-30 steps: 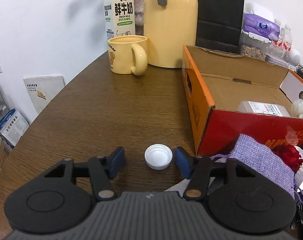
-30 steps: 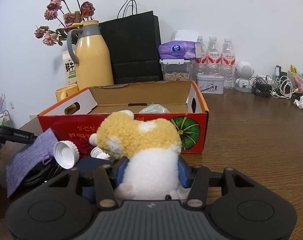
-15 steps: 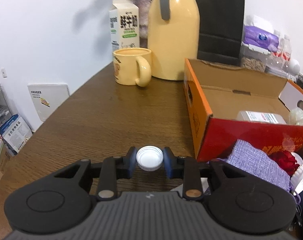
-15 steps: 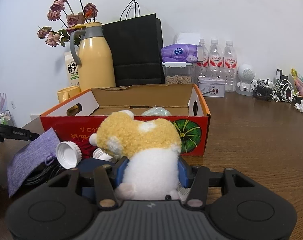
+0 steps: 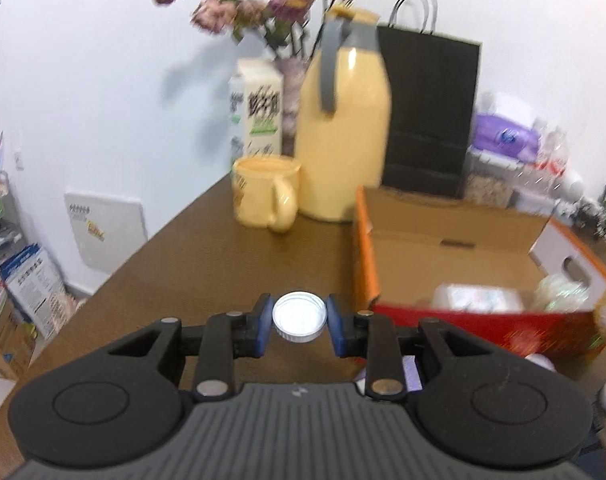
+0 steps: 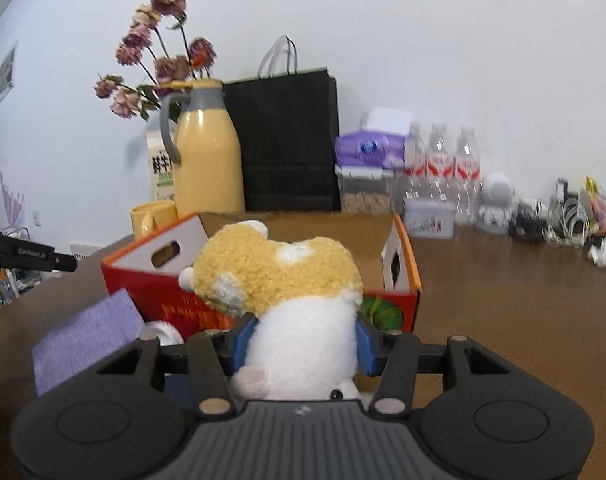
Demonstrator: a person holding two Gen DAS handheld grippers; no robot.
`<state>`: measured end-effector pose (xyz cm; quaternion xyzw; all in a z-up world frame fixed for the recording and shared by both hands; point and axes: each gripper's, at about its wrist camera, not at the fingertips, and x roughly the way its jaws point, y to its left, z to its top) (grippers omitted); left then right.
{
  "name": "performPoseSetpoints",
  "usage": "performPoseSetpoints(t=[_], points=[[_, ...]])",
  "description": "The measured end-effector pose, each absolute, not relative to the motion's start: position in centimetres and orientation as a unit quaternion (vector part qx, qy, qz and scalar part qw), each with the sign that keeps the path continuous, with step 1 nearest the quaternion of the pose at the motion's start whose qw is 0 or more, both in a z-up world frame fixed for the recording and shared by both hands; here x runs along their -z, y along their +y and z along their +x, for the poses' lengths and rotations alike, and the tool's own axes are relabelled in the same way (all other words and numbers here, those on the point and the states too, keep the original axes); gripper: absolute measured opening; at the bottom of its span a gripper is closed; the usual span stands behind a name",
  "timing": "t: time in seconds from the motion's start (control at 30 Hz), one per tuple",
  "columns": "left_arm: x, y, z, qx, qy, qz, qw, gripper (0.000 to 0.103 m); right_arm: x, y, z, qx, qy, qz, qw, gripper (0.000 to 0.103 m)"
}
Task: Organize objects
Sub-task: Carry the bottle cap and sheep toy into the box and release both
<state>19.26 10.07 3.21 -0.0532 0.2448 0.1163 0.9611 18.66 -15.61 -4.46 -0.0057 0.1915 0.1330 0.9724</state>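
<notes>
Left gripper [image 5: 299,319] — blue pads clamped on a white cap [image 5: 299,317], held clear above the table [image 5: 207,264], just left of the box [image 5: 455,240]. Its jaws have just been closing, the cap between them. Mug [image 5: 265,197] and flask [image 5: 343,140] stand beyond. Right gripper [image 6: 301,340] — closed on a plush [image 6: 287,292] in front of the box; purple pouch [image 6: 87,340] to its left.

The plush toy [image 6: 279,276] hides most of the cardboard box's [image 6: 403,256] inside. Lettering on the milk carton [image 5: 259,108] is smeared by blur. The purple pouch [image 6: 83,340] is partly hidden behind the gripper body.
</notes>
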Motion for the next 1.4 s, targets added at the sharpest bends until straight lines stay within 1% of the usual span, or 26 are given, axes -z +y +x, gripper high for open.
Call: performPoseSetpoints(t=[0.27,0.57,0.77,0.93,1.1,1.4], points=[[-6.8,6.1,21.3,-0.078,0.211,-0.034,0.974,0.029,0.7,-14.4,21.3,-0.156,0.160,-0.027,0.974,0.049],[-7.8,2.2,26.3,-0.055,0.205,-0.032,0.977,0.030,-1.2,-13.5,28.4,-0.138,0.169,-0.043,0.975,0.049],[-6.6,0.5,30.8,-0.067,0.223,-0.038,0.972,0.030,-0.1,-12.9,33.9,-0.114,0.203,-0.052,0.971,0.049],[-4.8,0.3,33.7,-0.084,0.245,-0.049,0.965,0.030,2.3,-13.0,38.0,-0.091,0.249,-0.063,0.962,0.049],[-3.1,0.6,35.0,-0.088,0.272,-0.042,0.957,0.030,4.1,-13.5,39.7,-0.084,0.279,-0.062,0.954,0.049],[-2.1,0.5,35.4,-0.082,0.287,-0.031,0.954,0.030,5.1,-14.0,40.0,-0.085,0.294,-0.054,0.950,0.050]])
